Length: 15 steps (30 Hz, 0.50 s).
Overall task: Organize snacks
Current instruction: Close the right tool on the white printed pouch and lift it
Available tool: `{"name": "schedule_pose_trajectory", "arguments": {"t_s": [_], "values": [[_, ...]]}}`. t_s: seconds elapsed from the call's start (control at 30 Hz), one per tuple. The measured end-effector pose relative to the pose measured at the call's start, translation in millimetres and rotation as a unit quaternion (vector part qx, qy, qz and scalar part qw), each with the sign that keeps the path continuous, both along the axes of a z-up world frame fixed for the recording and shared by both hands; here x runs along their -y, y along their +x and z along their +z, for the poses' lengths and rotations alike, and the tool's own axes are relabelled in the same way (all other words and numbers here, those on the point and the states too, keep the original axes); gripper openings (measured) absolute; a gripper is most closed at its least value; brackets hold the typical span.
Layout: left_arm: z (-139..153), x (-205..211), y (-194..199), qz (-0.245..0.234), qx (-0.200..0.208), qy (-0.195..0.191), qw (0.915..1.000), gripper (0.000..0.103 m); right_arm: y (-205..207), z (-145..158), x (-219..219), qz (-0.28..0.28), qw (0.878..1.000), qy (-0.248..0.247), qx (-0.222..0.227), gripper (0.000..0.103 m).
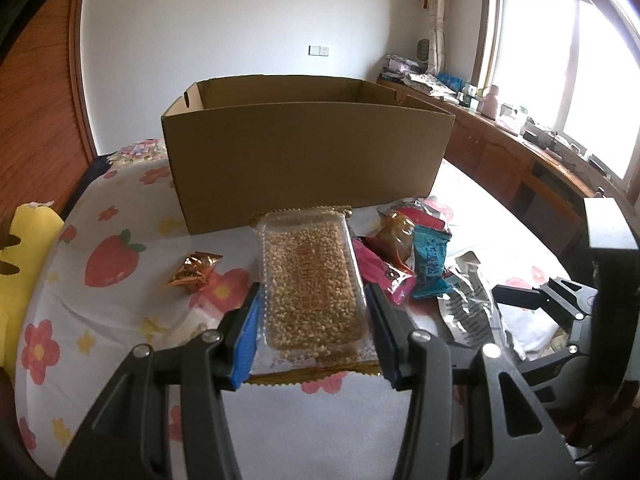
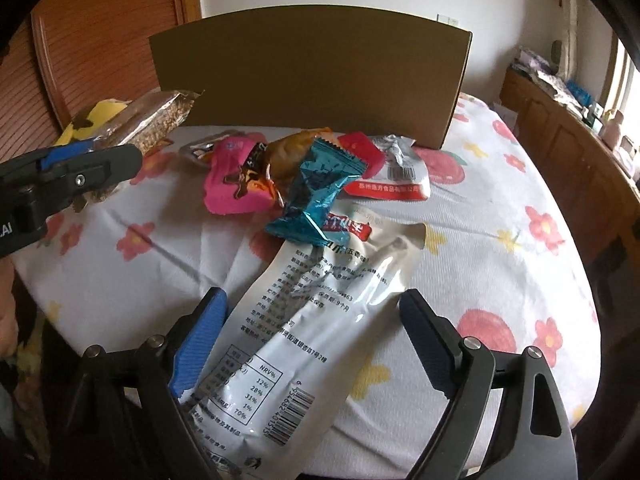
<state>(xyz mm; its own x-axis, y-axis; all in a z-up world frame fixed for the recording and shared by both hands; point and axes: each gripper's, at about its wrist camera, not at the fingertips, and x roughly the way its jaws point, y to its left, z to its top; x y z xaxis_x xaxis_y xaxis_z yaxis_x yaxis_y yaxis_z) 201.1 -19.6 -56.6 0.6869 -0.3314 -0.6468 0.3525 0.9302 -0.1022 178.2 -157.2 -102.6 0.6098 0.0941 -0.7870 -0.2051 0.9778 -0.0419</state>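
Observation:
My left gripper [image 1: 314, 322] is shut on a clear tray pack of golden grain bar [image 1: 310, 280], pads pressing both long sides and holding it just above the bedsheet. In the right wrist view the pack [image 2: 154, 120] sticks out of the left gripper [image 2: 120, 156] at the far left. An open cardboard box [image 1: 304, 152] stands behind it. My right gripper [image 2: 314, 334] is open over a long white pouch [image 2: 320, 300] lying flat between its fingers; the right pad stands apart from it. Beyond lie pink [image 2: 232, 188], teal [image 2: 316, 196], brown [image 2: 288, 156] and red-and-white [image 2: 400, 176] packets in a pile.
A gold foil candy [image 1: 194, 272] lies alone on the flowered bedsheet [image 1: 112, 312], left of the pack. A yellow plush toy [image 1: 24, 260] sits at the bed's left edge. A wooden cabinet [image 1: 500, 152] with clutter runs under the window on the right.

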Motion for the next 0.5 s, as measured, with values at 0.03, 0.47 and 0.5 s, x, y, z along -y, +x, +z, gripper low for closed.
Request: {"name": "schedule_pose_trajectory", "arguments": {"t_s": [0.03, 0.47, 0.5], "values": [[0.4, -0.9, -1.0, 0.001, 0.001, -0.001, 1.0000, 0.049, -1.7, 0.5, 3.5, 0.002, 1.000, 0.001, -0.002, 0.081], [3.9, 2.0, -8.6, -0.007, 0.005, -0.010, 0.9999, 0.049, -15.6, 11.7, 43.0, -0.004, 1.000, 0.018, 0.005, 0.056], [3.7, 1.9, -8.0, -0.008, 0.005, -0.011, 0.9999, 0.049, -16.3, 13.9, 44.4, -0.005, 1.000, 0.020, 0.008, 0.056]]}}
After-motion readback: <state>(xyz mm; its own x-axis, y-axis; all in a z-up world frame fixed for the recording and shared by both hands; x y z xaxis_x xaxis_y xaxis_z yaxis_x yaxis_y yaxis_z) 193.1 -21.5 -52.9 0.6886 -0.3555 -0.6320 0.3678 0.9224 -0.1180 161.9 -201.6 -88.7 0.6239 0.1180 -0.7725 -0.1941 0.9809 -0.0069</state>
